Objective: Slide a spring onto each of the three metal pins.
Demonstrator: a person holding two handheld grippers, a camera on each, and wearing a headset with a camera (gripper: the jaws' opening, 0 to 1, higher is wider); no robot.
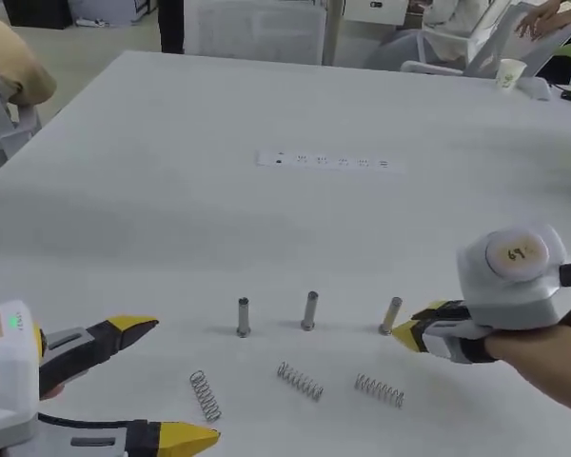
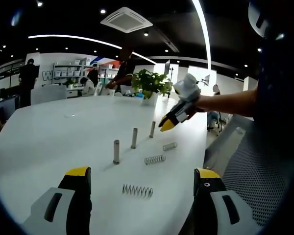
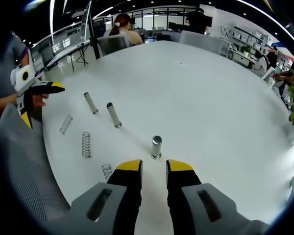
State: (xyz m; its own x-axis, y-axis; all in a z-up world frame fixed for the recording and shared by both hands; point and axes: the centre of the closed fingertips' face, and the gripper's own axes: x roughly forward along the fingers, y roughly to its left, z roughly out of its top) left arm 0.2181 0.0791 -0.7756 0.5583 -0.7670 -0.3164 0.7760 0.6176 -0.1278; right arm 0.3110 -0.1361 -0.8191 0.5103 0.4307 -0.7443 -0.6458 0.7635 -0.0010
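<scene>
Three metal pins stand upright in a row on the white table: left pin [image 1: 243, 317], middle pin [image 1: 309, 311], right pin [image 1: 390, 316]. All three are bare. Nearer to me, three springs lie flat: left spring [image 1: 205, 395], middle spring [image 1: 299, 380], right spring [image 1: 379, 389]. My left gripper [image 1: 171, 381] is open at the bottom left, with the left spring [image 2: 137, 190] lying ahead of its jaws. My right gripper [image 1: 406, 333] hovers just right of the right pin [image 3: 157, 146], jaws almost together and holding nothing.
A flush power strip [image 1: 328, 160] sits mid-table. A paper cup [image 1: 510, 73] stands at the far right edge, with chairs and people beyond. A potted plant [image 2: 149, 85] stands on the table's far side. The table's near edge runs close under both grippers.
</scene>
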